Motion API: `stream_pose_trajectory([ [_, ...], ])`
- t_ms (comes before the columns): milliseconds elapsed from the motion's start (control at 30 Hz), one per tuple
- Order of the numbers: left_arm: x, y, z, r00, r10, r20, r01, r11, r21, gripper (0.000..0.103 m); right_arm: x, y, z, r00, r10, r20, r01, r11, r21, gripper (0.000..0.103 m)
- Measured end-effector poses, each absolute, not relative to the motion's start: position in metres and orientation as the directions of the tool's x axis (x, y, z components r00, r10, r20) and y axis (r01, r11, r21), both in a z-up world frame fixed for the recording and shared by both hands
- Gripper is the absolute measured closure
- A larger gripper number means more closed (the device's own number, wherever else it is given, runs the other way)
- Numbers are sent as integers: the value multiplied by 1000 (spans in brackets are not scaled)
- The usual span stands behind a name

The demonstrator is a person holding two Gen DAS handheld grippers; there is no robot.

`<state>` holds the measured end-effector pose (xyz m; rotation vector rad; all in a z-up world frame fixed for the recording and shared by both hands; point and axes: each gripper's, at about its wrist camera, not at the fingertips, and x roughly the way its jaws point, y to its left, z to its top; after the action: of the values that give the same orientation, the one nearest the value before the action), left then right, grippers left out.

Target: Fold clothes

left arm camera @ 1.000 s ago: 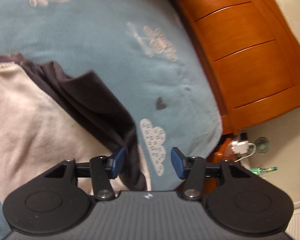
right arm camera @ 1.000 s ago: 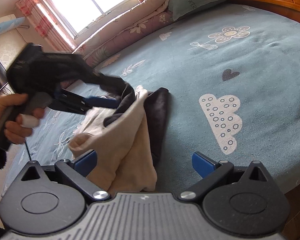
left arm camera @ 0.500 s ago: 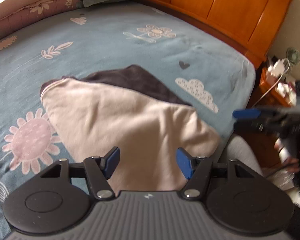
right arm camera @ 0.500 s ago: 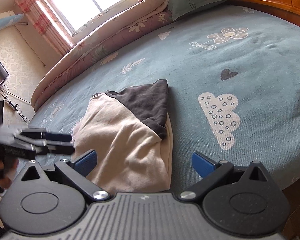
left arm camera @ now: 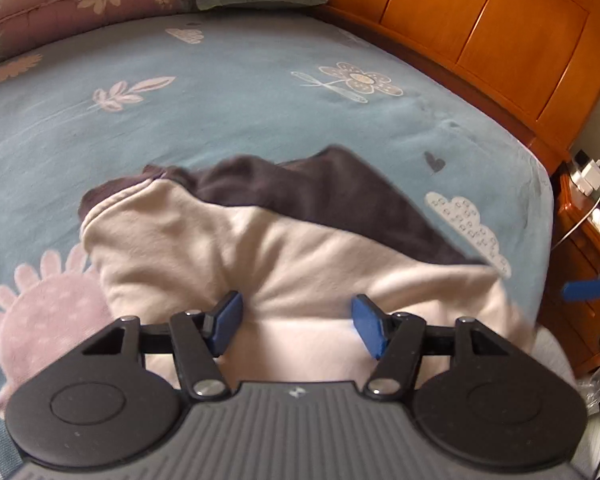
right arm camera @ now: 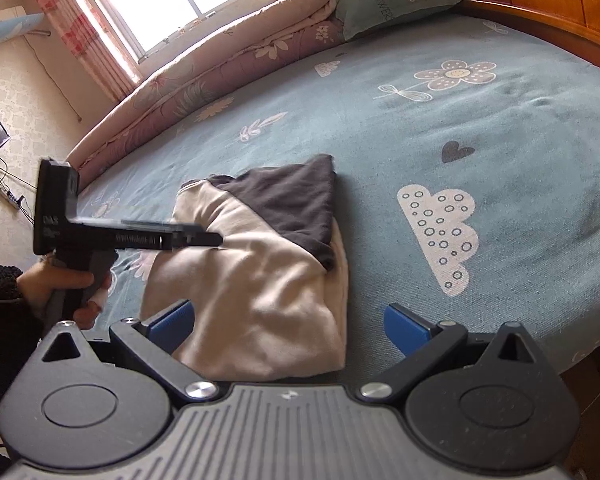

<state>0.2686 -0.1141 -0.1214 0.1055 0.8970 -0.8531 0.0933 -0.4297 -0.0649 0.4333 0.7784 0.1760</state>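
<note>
Left gripper (left arm camera: 296,322): jaws apart, empty, over folded cream-and-grey garment (left arm camera: 260,256). Right gripper (right arm camera: 288,324): likewise parted; garment's near edge hidden.

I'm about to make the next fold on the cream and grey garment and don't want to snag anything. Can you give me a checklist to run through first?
1. Left gripper open and empty: ok, the blue pads stand apart over the cream cloth.
2. Right gripper open and empty: ok, jaws wide, nothing between them.
3. Garment lying flat on the bed: ok, cream half folded over the dark grey part.
4. Near edge on the bed: cannot tell, the gripper body hides it.
5. Cloth smooth: not ok, a crease gathers by the left gripper.
6. Grippers apart from each other: ok.
</note>
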Motion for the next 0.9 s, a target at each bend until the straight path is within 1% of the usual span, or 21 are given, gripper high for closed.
stream_pose_trajectory([
  [67, 267, -101, -121, 333, -623, -708, 683, 677, -275, 41, 97, -431, -68, 698, 311, -645, 7, 898, 441, 0],
  [167, 271, -100, -108, 335, -615, -714, 666, 690, -281, 41, 108, -431, -72, 684, 323, -654, 2, 896, 444, 0],
  [233, 278, -104, -95, 363, -631, -685, 666, 690, -282, 41, 117, -428, -72, 682, 328, -653, -14, 899, 437, 0],
  [300, 288, -110, -87, 385, -646, -659, 671, 686, -281, 36, 128, -420, -67, 684, 348, -641, -53, 900, 432, 0],
  [367, 302, -120, -88, 388, -652, -651, 678, 680, -277, 35, 141, -407, -62, 681, 374, -630, -106, 901, 421, 0],
  [433, 314, -130, -101, 401, -615, -679, 679, 697, -230, 35, 155, -391, -61, 676, 401, -618, -172, 902, 397, 0],
  [467, 319, -131, -109, 394, -608, -690, 672, 702, -235, 36, 161, -382, -61, 673, 415, -612, -206, 900, 383, 0],
  [533, 328, -127, -121, 374, -613, -697, 646, 711, -279, 34, 175, -365, -63, 662, 444, -603, -268, 893, 363, 0],
  [600, 334, -121, -128, 369, -630, -683, 610, 719, -334, 33, 183, -357, -80, 615, 443, -653, -259, 895, 363, 0],
  [633, 333, -120, -127, 372, -631, -681, 609, 720, -334, 33, 187, -353, -91, 586, 436, -683, -246, 899, 363, 0],
  [667, 331, -121, -123, 376, -627, -682, 614, 720, -323, 33, 184, -352, -97, 576, 434, -693, -250, 900, 356, 0],
  [767, 322, -123, -112, 389, -618, -684, 630, 719, -292, 33, 160, -350, -103, 584, 436, -685, -299, 900, 317, 0],
  [833, 317, -124, -105, 397, -611, -684, 641, 719, -270, 34, 151, -351, -95, 578, 423, -698, -293, 906, 306, 0],
  [900, 312, -125, -98, 406, -605, -685, 650, 718, -249, 34, 146, -355, -85, 598, 416, -685, -277, 909, 310, 0],
])
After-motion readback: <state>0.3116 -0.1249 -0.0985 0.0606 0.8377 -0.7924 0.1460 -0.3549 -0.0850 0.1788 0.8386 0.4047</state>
